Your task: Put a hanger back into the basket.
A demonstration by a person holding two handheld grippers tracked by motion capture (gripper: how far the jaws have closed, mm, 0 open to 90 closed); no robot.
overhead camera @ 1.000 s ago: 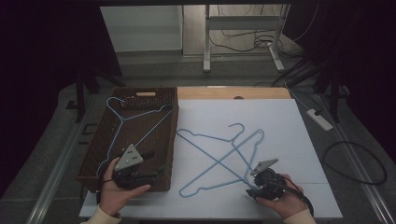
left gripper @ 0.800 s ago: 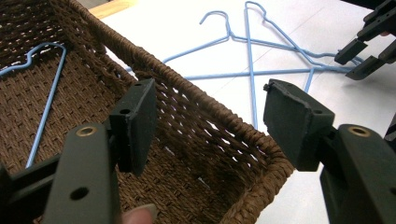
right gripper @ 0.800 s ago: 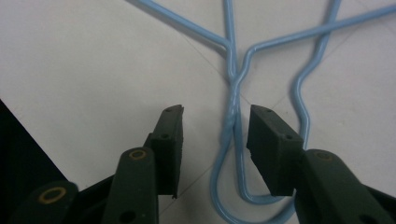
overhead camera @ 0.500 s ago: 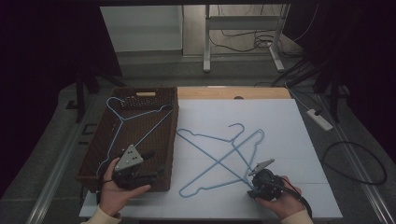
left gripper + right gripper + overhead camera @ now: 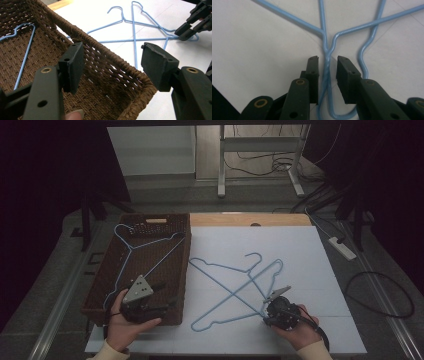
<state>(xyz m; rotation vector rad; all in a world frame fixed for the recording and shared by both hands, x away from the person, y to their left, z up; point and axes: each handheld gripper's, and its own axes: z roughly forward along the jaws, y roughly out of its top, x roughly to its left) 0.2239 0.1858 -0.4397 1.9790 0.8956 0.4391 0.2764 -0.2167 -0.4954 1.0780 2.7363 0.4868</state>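
item: blue wire hangers, two, crossed [image 5: 235, 287]. location: flat on the white tabletop [image 5: 310, 255], near its front edge, just right of the basket. the twisted neck [image 5: 326, 67] of one sits at the front-right end of the pair, hook curling beside it.

item: third blue hanger [image 5: 145, 250]. location: inside the brown wicker basket [image 5: 172, 220], at the tabletop's left edge, hook toward the far wall.

item: right gripper [image 5: 327, 66]. state: jaws apart, narrowly, straddling the twisted neck; left jaw looks almost against the wire, right jaw has a small gap. not yet clamped.

item: left gripper [image 5: 111, 58]. state: jaws wide apart, holding nothing, poised over the basket's front-right corner [image 5: 140, 87].

step in hand, as judged: taking a tabletop hanger by its neck for transfer to the basket.

handling notes: close squarely on the twist, where the doubled wire gives the pads most to bite. keep jaw tips low so thin wire does not slip under. lift slowly; the crossed hangers may snag, so draw away toward the front edge before carrying left.
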